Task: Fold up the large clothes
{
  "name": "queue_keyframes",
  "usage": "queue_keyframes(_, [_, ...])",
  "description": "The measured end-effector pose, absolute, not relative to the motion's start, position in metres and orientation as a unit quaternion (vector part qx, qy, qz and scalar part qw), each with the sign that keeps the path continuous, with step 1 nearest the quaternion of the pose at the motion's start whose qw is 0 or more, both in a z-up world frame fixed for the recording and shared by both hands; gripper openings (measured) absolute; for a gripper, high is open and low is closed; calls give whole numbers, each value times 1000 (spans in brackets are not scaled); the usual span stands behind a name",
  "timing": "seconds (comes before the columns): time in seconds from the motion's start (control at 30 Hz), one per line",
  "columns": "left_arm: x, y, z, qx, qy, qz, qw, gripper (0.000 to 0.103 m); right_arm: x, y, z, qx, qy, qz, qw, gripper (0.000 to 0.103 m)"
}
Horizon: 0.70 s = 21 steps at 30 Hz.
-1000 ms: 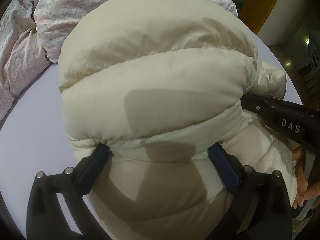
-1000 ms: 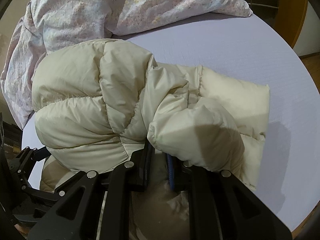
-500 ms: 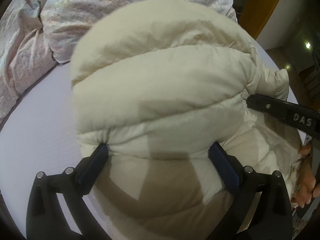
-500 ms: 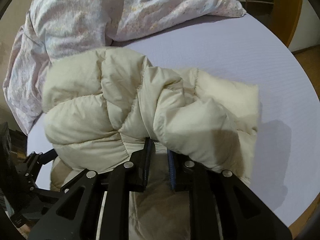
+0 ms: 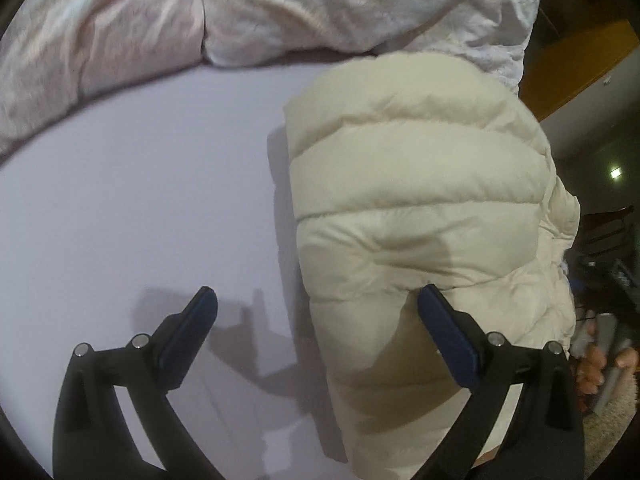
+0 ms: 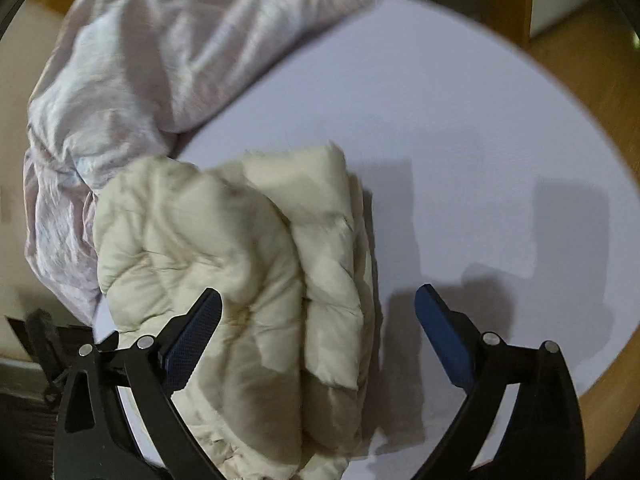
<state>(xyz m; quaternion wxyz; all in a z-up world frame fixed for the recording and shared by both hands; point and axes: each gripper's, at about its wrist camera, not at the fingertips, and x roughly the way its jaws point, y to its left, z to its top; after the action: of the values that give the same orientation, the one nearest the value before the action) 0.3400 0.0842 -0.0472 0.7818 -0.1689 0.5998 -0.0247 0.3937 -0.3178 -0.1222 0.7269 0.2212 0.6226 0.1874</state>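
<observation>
The surface is a bed with a pale lilac sheet [image 5: 132, 208], smooth and flat. A crumpled pinkish-white duvet [image 5: 280, 4] is heaped along the far side, ahead of both grippers. In the right wrist view the sheet [image 6: 440, 100] ends in a curved edge w/ a wooden frame [image 6: 592, 92] beyond it, far right of the gripper.

The cream puffer jacket [image 5: 420, 208] lies folded in a thick bundle on the sheet. In the left wrist view it is ahead and to the right; its near part sits against the right fingertip, and its left edge falls between the two fingers. The left gripper [image 5: 316, 304] is spread wide, nothing clamped; bare sheet is in front of its left finger.

The right gripper [image 6: 318, 304] is also wide apart, holding nothing. The jacket [image 6: 248, 264] fills the left part of its gap, and open sheet w/ shadows lies ahead-right.
</observation>
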Motion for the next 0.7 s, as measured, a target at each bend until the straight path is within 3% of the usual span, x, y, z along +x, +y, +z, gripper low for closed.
queue_keyframes(0.5, [332,103,-93,-320,618,-69,715,101,401,-265,-161,271,675,288,623,101])
queue_keyframes(0.57, [330,103,-93,-321,615,-70,717,101,401,-258,-162,271,676,299,617,98])
queue_keyframes(0.63, [330,101,-91,-309,610,-70,726,100,401,-250,-161,276,674,306,613,86])
queue_keyframes(0.7, [329,100,-84,-297,600,-75,739,90,402,-244,-160,287,668,313,611,75])
